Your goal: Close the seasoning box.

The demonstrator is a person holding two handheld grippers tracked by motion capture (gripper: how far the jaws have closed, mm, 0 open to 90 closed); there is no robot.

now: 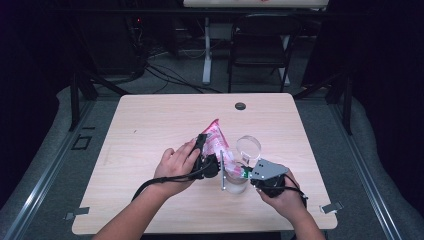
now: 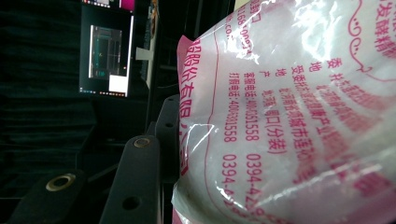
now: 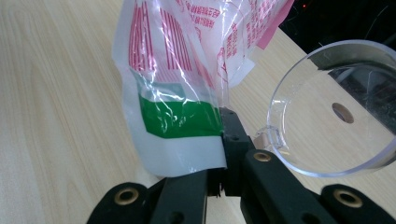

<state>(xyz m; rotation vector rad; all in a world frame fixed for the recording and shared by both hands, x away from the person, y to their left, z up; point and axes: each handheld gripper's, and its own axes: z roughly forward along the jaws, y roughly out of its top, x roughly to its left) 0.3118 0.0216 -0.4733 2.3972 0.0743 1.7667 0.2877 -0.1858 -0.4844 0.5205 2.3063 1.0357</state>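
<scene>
Apparently the work in hand is to pour the contents of a soft plastic bag with pink and red print and a green band [image 1: 218, 145] into a clear round container [image 1: 237, 179], and it is about in the middle stage. In the high view the bag is lifted off the light wooden table [image 1: 150, 125] and tilted: its pink top points to about 11 o'clock and its lower end comes down toward the container, which stands near the front edge at about 5 o'clock from the table's centre. The container's clear hinged lid [image 1: 248, 147] stands open at 1 o'clock from it.

The left gripper [image 1: 205, 155] pinches the bag at its body; in the left gripper view the white, filled plastic presses against the black jaw. The right gripper [image 3: 219, 179] has its jaws pressed together on the bag's lower corner, just under the green band, and the lid's rim is touching or just beside the right jaw.

So the opening of the lid and the lifting of the bag look done. Whether the bag's mouth is already cut or open I cannot tell, and no contents are seen falling. I judge that the pouring itself, putting the bag down and closing the lid are left.
</scene>
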